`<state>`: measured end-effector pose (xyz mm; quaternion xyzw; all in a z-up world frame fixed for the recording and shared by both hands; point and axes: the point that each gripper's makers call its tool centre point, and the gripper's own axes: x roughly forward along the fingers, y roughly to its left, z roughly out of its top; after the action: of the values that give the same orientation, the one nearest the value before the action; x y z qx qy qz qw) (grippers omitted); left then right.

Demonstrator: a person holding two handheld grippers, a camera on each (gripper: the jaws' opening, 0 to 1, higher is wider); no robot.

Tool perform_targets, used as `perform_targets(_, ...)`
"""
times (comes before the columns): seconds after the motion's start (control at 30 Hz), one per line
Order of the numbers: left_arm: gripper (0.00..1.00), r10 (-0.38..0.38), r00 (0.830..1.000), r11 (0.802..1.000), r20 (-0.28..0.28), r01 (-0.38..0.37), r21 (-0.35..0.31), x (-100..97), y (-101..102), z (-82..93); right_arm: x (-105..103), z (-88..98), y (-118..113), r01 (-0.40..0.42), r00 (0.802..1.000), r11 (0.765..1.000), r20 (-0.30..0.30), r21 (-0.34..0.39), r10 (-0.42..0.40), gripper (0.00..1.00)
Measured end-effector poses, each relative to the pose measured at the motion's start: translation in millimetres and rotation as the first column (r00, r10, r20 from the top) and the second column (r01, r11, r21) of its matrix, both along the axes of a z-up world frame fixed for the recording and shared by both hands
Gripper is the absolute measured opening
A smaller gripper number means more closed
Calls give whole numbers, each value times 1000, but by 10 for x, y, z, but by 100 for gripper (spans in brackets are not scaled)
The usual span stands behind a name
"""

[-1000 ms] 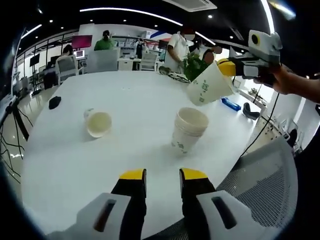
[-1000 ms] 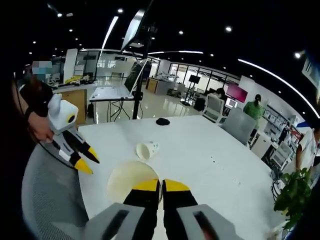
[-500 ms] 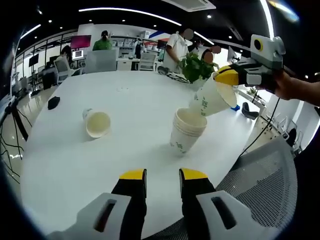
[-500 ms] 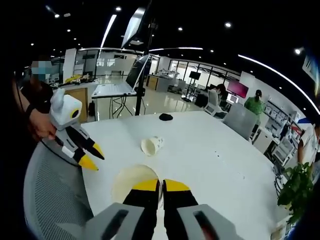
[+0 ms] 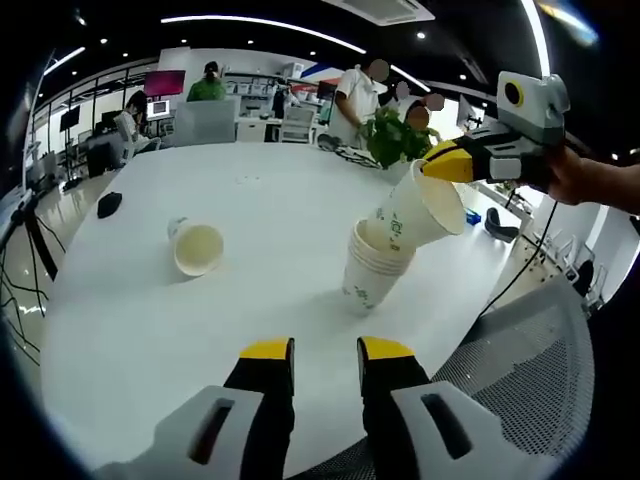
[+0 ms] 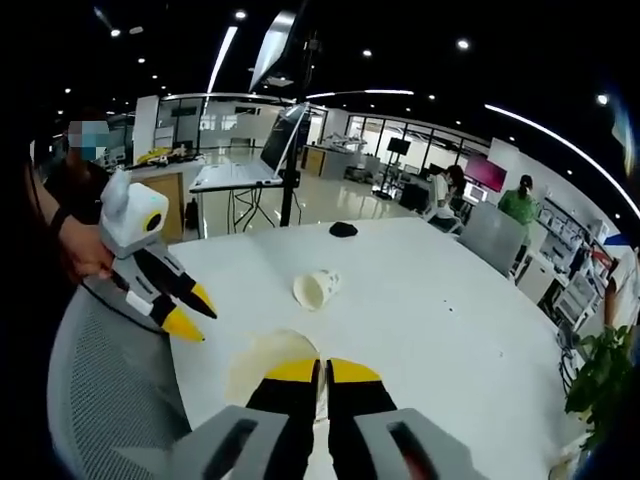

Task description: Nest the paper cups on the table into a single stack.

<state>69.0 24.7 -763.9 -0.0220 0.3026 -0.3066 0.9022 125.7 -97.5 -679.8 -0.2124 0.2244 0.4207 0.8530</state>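
While tilted over the stack, held cup (image 5: 418, 207) seen right of centre in the left gripper view, base entering the mouth of the stack of cups (image 5: 372, 268) at frame centre-right, rim pointing toward upper right. Pinched at the rim by the right gripper (image 5: 438, 166), entering from the upper right, with a hand (image 5: 580, 178) at the right edge behind it. Stack upright on the white table (image 5: 140, 320), green print on its side.

Lying on its side at left of centre: loose cup (image 5: 196, 247), mouth toward the camera, well apart from the stack. Dark small object (image 5: 109, 204) farther left near the table edge. Green plant (image 5: 392, 133) at the far table edge, upper centre. Mesh chair back (image 5: 520, 370) at lower right.

At bottom centre of the same view: left gripper (image 5: 325, 352), yellow-tipped jaws parted by a narrow gap, nothing between them, above bare table.

Right gripper view: right gripper (image 6: 321, 372) at bottom centre, jaws closed on the rim of the held cup (image 6: 262, 358), pale interior visible just left of the jaws. Left gripper (image 6: 191, 312) at left, held in a hand (image 6: 82, 258), jaws slightly apart and empty. Loose cup (image 6: 317, 288) on its side at centre. Dark small object (image 6: 344, 229) near the far edge, above centre.
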Motion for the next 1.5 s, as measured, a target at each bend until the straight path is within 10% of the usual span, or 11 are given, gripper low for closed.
perform_targets(0.9, 23, -8, 1000, 1000, -18, 8, 9, -8, -6, -58, 132, -382, -200, 153, 984, 988, -99, 28, -149, 13)
perform_targets(1.5, 27, 19, 1000, 1000, -22, -20, -14, 14, 9, -9, -549, -940, -1019, 525, 834, 842, -273, 121, -480, 43)
